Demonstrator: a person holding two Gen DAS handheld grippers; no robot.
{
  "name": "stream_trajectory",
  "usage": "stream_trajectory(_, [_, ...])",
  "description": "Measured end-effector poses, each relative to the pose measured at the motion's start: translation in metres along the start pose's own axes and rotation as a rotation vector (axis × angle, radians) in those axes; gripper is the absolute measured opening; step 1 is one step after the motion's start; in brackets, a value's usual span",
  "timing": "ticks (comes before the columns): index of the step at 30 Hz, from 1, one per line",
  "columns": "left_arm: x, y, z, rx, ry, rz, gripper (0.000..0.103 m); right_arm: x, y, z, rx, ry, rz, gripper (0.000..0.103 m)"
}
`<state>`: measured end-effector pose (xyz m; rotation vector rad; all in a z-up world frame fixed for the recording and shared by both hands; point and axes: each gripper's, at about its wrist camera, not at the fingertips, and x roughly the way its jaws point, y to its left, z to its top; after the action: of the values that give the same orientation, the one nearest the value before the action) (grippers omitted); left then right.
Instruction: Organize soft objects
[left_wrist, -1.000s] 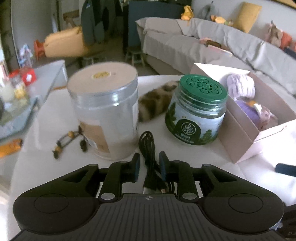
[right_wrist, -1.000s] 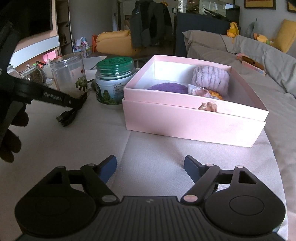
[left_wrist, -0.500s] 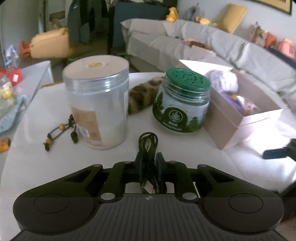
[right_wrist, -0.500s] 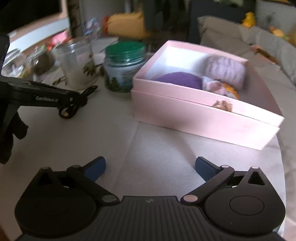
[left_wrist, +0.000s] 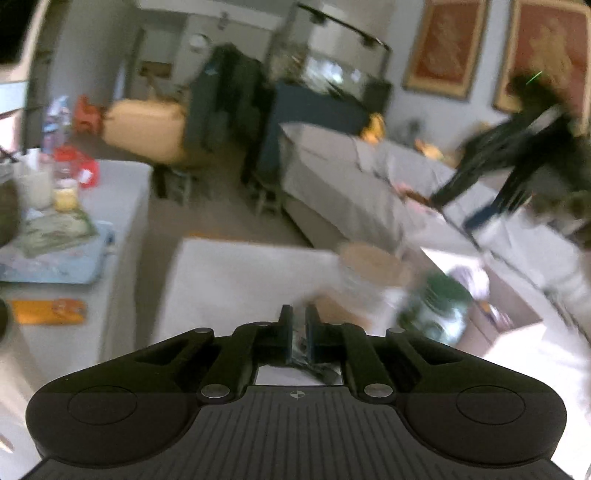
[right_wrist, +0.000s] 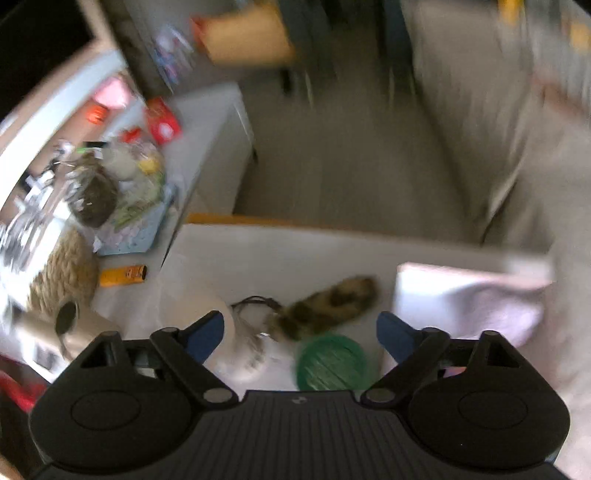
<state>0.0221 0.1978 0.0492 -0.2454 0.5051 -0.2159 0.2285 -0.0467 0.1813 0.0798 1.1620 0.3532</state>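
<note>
Left gripper: clenched on a dark cable, jaws nearly touching, the cord bunched behind them (blurred, so I read it as a cable only from its thin black loops).

Right gripper: released, blue-tipped fingers spread wide, nothing between them.

Soft thing to sort: the furry brown tail-like piece lies on the bench, just past my right gripper at about 12 o'clock, a touch toward 1.

Its long axis: runs from 7 o'clock up to 2 o'clock, slanting across my right gripper's opening, not along it.

Pink box: at 2 o'clock from the right gripper, just beside the fur's far end; what lies inside it is too smeared to tell.

In the way: green lid jar sits directly under the right gripper, between me and the fur; a clear jar is at my 9 o'clock finger.

Nearer arm: the right, I judge. My left sees only the jars at 1 o'clock.

Next move, as I judge it: reach over the green lid and pinch the fur across its narrow width.
</note>
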Motion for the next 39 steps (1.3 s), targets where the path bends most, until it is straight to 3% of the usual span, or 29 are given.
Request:
stream_trajectory(3, [0.002,0.023,0.002,-0.061,-0.017,-0.013,0.009,0.069,0.001,0.038,0.105,0.18,-0.045,0.061])
stream_trajectory(4, [0.004,0.027,0.001,-0.069,-0.014,-0.025,0.009,0.09,0.003,0.042,0.114,0.226,-0.078,0.059])
stream_trajectory(6, [0.009,0.031,-0.005,-0.08,0.006,-0.04,0.009,0.122,0.005,0.043,0.121,0.292,-0.138,0.059])
stream_trajectory(9, [0.019,0.04,-0.009,-0.105,0.103,-0.065,0.01,0.148,-0.002,0.041,0.168,0.342,-0.171,0.059])
stream_trajectory(13, [0.03,0.039,-0.017,-0.132,0.169,-0.027,0.01,0.169,-0.011,0.037,0.209,0.377,-0.187,0.062])
stream_trajectory(15, [0.03,0.035,-0.02,-0.126,0.17,-0.057,0.01,0.173,-0.008,0.038,0.205,0.367,-0.187,0.064])
stream_trajectory(17, [0.031,0.029,-0.023,-0.121,0.182,-0.074,0.01,0.172,-0.002,0.04,0.184,0.346,-0.189,0.059])
stream_trajectory(19, [0.035,0.021,-0.025,-0.094,0.204,-0.079,0.01,0.171,0.005,0.042,0.145,0.31,-0.213,0.031])
stream_trajectory(21, [0.037,0.011,-0.025,-0.045,0.215,-0.069,0.01,0.165,0.01,0.04,0.092,0.284,-0.218,0.016])
stream_trajectory(24, [0.041,-0.001,-0.024,0.009,0.238,-0.079,0.011,0.158,0.002,0.038,0.086,0.277,-0.173,0.014])
stream_trajectory(27, [0.047,-0.005,-0.017,-0.079,0.273,-0.116,0.011,0.157,-0.008,0.034,0.102,0.285,-0.139,0.015])
stream_trajectory(30, [0.05,-0.011,-0.009,-0.153,0.234,-0.083,0.011,0.154,-0.018,0.036,0.112,0.287,-0.098,0.015])
stream_trajectory(32, [0.059,-0.019,-0.001,-0.088,0.205,-0.024,0.011,0.154,-0.024,0.036,0.12,0.287,-0.08,0.016])
stream_trajectory(34, [0.075,-0.02,0.007,-0.033,0.225,0.053,0.011,0.153,-0.027,0.035,0.124,0.284,-0.062,0.017])
stream_trajectory(39, [0.114,-0.018,0.01,0.126,0.378,0.065,0.012,0.153,-0.034,0.034,0.13,0.278,-0.03,0.018])
